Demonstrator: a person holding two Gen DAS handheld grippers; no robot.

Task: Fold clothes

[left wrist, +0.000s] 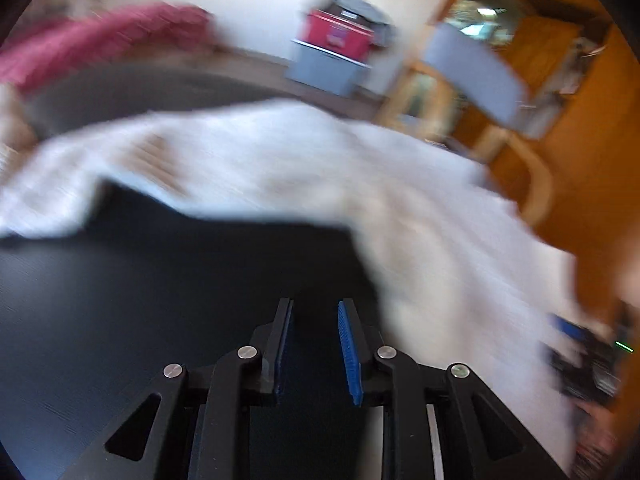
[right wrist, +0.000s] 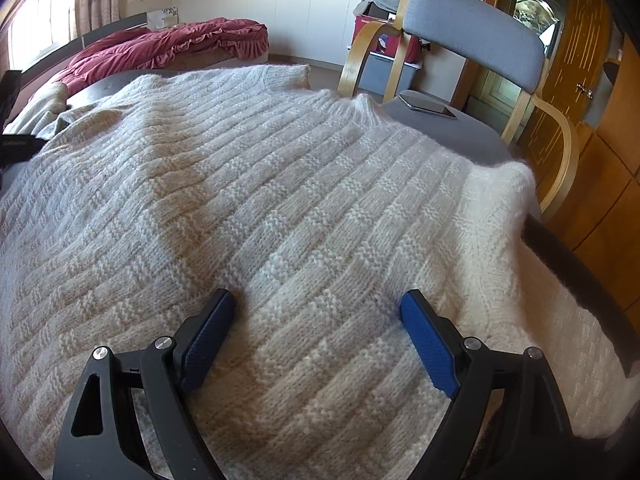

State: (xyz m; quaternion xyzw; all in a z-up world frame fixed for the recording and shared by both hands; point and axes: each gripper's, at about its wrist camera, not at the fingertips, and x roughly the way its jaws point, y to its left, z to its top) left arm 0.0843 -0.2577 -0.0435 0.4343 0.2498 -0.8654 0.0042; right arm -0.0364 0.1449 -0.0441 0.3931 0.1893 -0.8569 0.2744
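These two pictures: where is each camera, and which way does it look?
Left wrist: on the left gripper, looking down over the dark table at the blurred cream knitted sweater; nothing between its fingers.
Right wrist: on the right gripper, jaws wide, over the sweater.
Both show the sweater, grey-backed wooden chair, and red bedding.

Blurred throughout. Left gripper (left wrist: 314, 344) near, over bare dark table (left wrist: 140, 300), blue pads apart with nothing between. White knitted sweater (left wrist: 300, 168) spread across beyond, running down the right side. Far off: red bedding (left wrist: 100, 40) left, grey-backed chair (left wrist: 476, 76) right, red box (left wrist: 336, 34) against the wall.
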